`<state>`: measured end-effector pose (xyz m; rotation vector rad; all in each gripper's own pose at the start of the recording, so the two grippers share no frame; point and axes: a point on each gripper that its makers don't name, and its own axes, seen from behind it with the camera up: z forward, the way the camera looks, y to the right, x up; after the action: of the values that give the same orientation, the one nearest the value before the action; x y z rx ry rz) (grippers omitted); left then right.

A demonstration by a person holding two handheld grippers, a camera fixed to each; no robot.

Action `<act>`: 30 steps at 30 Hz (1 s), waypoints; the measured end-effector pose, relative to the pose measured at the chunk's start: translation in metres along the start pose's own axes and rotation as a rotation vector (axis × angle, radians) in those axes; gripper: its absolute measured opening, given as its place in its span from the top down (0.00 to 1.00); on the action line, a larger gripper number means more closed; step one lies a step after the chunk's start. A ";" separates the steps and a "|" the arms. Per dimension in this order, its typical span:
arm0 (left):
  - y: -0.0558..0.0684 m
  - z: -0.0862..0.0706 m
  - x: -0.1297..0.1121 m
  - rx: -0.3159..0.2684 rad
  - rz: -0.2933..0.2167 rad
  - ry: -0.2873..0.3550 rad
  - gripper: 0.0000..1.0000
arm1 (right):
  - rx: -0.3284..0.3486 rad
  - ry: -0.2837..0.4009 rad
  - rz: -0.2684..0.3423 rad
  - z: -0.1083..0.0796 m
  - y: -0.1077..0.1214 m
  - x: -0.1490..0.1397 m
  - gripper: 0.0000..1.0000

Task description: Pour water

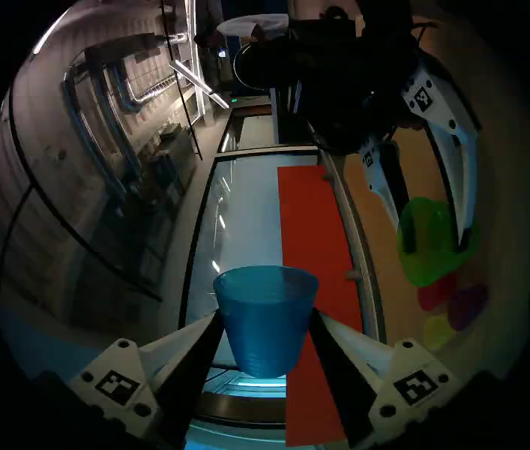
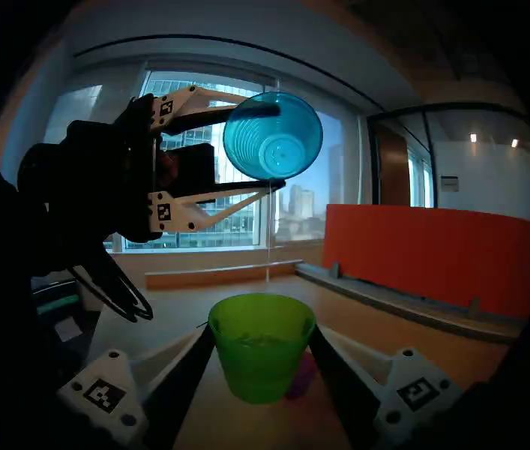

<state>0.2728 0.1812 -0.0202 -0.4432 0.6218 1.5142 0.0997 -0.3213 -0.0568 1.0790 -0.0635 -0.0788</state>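
My left gripper [image 1: 266, 319] is shut on a blue translucent cup [image 1: 265, 337]. In the right gripper view that left gripper [image 2: 276, 146] holds the blue cup [image 2: 272, 142] high and tipped on its side, its base facing the camera. A thin stream of water [image 2: 268, 232] drops from its rim toward the green cup [image 2: 261, 367]. My right gripper [image 2: 262, 337] is shut on the green cup, which stays upright just above the table. The left gripper view shows the right gripper [image 1: 435, 244] holding the green cup [image 1: 426, 255] off to the right.
A wooden table [image 2: 384, 322] runs under both cups, with an orange partition [image 2: 444, 255] along its right side. Red [image 1: 438, 292], purple [image 1: 468, 306] and yellow [image 1: 437, 330] round things lie beside the green cup. Big windows [image 2: 190, 225] stand behind. A dark-gloved hand [image 2: 92, 180] holds the left gripper.
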 end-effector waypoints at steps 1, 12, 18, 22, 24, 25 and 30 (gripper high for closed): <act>0.000 0.000 -0.001 0.000 0.000 -0.001 0.20 | 0.000 0.000 0.000 0.000 0.000 0.000 0.11; -0.005 0.006 -0.010 0.001 -0.068 -0.004 0.20 | 0.000 0.002 0.000 0.002 -0.001 0.000 0.10; -0.002 0.006 -0.013 -0.003 -0.192 -0.004 0.20 | -0.003 0.005 0.001 0.002 -0.001 0.001 0.11; 0.000 0.005 -0.012 -0.003 -0.301 0.005 0.20 | -0.007 0.011 0.003 0.001 0.001 0.003 0.11; 0.000 0.006 -0.013 -0.003 -0.360 0.008 0.20 | -0.008 0.013 0.004 0.001 0.001 0.004 0.11; 0.001 0.006 -0.014 -0.005 -0.389 0.009 0.20 | -0.009 0.014 0.004 0.001 0.001 0.004 0.11; 0.005 0.005 -0.019 -0.017 -0.535 0.012 0.20 | -0.012 0.018 0.004 0.001 0.001 0.006 0.10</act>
<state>0.2692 0.1698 -0.0037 -0.5789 0.4520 1.0083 0.1060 -0.3221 -0.0549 1.0672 -0.0487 -0.0656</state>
